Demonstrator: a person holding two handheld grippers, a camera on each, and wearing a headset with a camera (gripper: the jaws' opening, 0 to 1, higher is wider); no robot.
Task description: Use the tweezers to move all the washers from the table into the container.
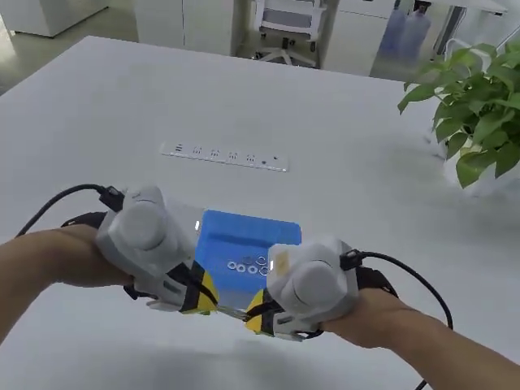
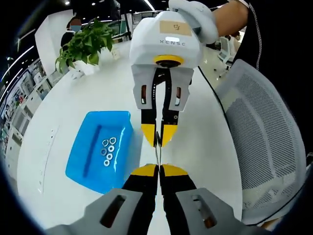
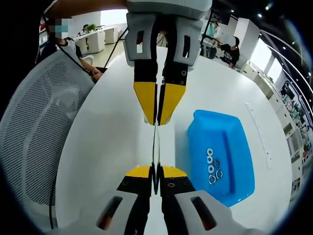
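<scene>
Left gripper: jaws pressed together on one end of the tweezers; no gap between the yellow tips.
Right gripper: faces the left one tip to tip, jaws likewise pinched on the other end of the tweezers.
Tweezers: a thin metal strip bridging the short gap between the two sets of tips, held off the table. Long axis runs straight along both grippers' lines; which end is the working point is too fine to tell.
Container: blue tray on the table, just beside the grippers on the side away from the person. Off to the left of the left gripper's line, off to the right of the right one's.
Container axis: long side roughly parallel to the tweezers.
Washers: small cluster of rings, about five, lying inside the container near its middle. Every washer I can make out sits in there.
Nearer hand: about even; the tray lies abreast of the gap between the tips, favouring neither side.
Step, as judged: tweezers shared between both grippers, likely a handover or regrip.
Coming move turns on: tweezers lie alongside the tray, not aimed at it, so whichever gripper keeps them must swing the point sideways, away from the person.
</scene>
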